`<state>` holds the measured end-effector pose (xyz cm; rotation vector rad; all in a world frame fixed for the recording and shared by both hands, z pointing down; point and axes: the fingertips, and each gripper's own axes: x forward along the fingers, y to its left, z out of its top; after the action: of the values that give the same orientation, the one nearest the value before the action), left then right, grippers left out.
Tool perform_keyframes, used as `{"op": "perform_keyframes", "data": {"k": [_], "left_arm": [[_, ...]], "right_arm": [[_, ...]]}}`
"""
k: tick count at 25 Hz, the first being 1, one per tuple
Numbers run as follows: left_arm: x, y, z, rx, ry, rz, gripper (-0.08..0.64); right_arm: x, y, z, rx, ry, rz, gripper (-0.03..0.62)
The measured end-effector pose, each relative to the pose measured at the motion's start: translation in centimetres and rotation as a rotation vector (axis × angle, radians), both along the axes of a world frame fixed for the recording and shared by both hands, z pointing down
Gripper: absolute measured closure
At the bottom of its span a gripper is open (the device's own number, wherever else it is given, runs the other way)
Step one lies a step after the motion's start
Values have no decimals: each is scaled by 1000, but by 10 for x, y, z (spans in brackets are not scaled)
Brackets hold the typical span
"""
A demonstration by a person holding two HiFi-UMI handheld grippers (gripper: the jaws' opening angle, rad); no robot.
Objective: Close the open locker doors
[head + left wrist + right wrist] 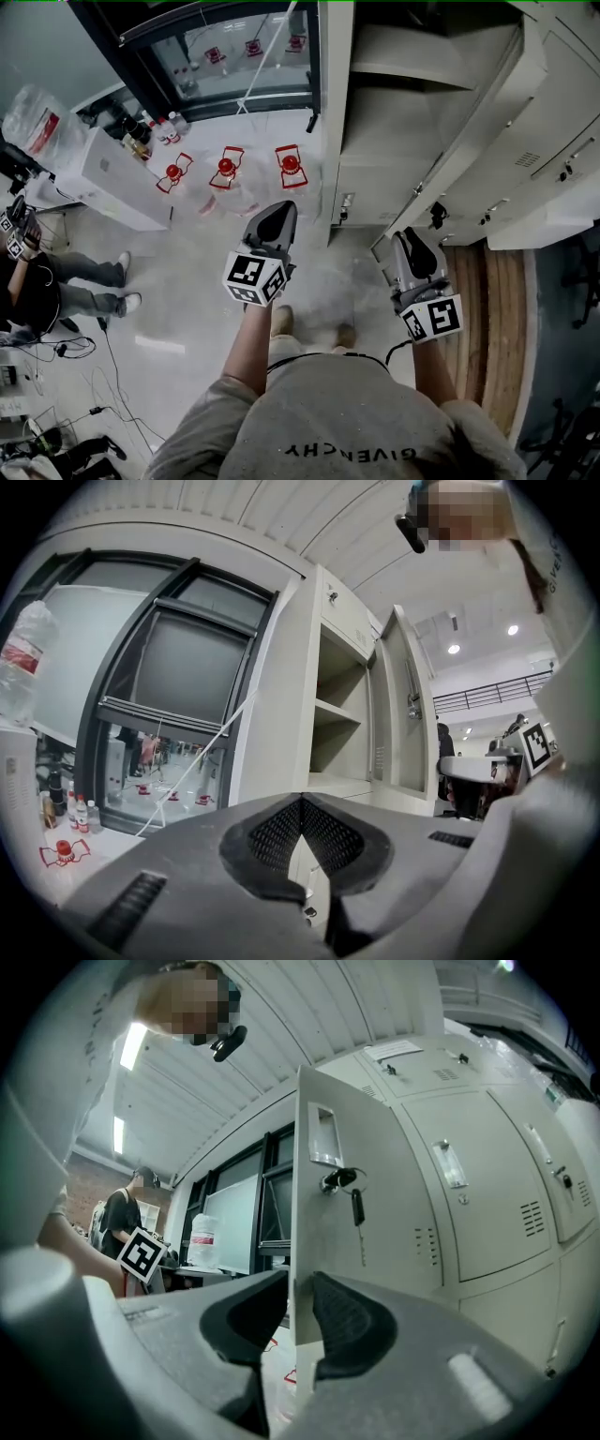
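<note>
— Grey moulded plastic is closest to us. What is our right hand-held gripper doing?
— It is clenched on the free edge of the open locker door. The thin sheet-metal edge stands upright between the jaws, and the dark ribbed pads press on it from both sides.
— And our left hand-held gripper?
— Clenched too, but on nothing. Its tips meet, and the cross-hatched pads leave only a small diamond-shaped hollow below them. It touches no door.
— How do we hold them, seen from the head view?
— Side by side, both pointing towards the lockers. Each has its marker cube at the back, black squares on white.
— What does the door we grip look like?
— It is flat, pale, smooth painted metal. It has a rectangular recessed handle with a lock below it, and a key hangs from the lock on a ring.
— What lies beyond it?
— Closed lockers of the same pale metal, each with small vent slots and a label holder.
— And further off on our left?
— The open locker with bare shelves, the door swung out wide from it. Past that stands a dark-framed window.
</note>
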<state>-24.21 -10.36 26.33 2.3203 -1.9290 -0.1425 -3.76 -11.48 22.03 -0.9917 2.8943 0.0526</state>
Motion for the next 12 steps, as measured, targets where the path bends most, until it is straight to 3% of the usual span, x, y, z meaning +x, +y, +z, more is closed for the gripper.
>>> {"op": "perform_keyframes", "data": {"k": [12], "left_arm": [[-40,-24,-7,19,-5,14,563]], "right_arm": [[-81,-42,4,17,16,-47,512]]}}
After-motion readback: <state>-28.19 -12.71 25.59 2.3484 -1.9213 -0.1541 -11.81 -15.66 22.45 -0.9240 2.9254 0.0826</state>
